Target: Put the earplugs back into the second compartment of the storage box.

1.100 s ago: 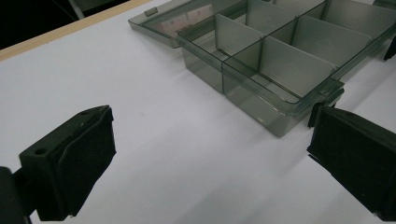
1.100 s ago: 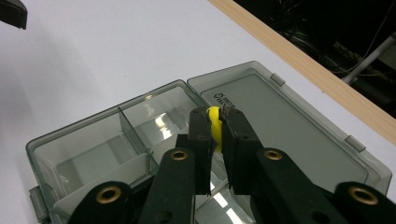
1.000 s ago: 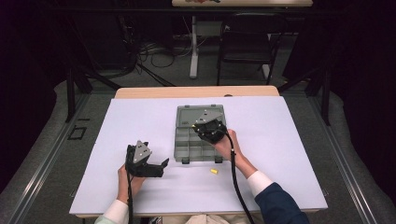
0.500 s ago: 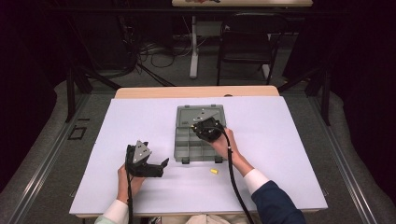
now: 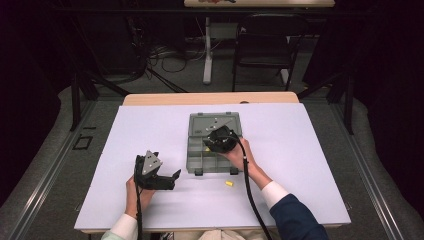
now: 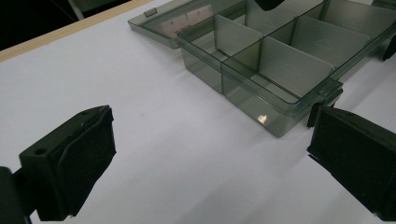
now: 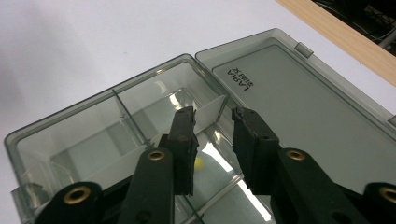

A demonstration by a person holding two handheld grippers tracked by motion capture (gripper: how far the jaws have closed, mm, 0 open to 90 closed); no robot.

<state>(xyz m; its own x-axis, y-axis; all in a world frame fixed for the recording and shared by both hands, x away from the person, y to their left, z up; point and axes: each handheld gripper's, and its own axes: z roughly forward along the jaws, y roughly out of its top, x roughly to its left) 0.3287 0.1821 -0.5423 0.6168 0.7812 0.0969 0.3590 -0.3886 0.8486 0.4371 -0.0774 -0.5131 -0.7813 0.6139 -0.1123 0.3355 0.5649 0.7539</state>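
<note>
Right gripper [image 7: 212, 128] over open compartment box [image 5: 196, 150] at table centre, jaws slightly parted, empty; small yellow piece [image 7: 200, 162] lies in compartment below. Left gripper [image 5: 167, 180] rests wide apart beside box. Risk: jaws snag divider [image 7: 208, 114], shifting unbraced box.

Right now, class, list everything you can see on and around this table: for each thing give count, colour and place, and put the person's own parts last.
Clear grey plastic compartment box: one, smoky grey, table centre, lid open flat behind it.
Small yellow piece: one, yellow, on the table just right of the box's near corner.
Small yellow object in the box: one, yellow, on a compartment floor, seen between the right tool's jaws.
White-topped table: one, white with a wooden far edge.
Black chair: one, black, behind the table.
Left tool: one, black, left of the box, jaws open.
Right tool: one, black, over the box, jaws parted.
</note>
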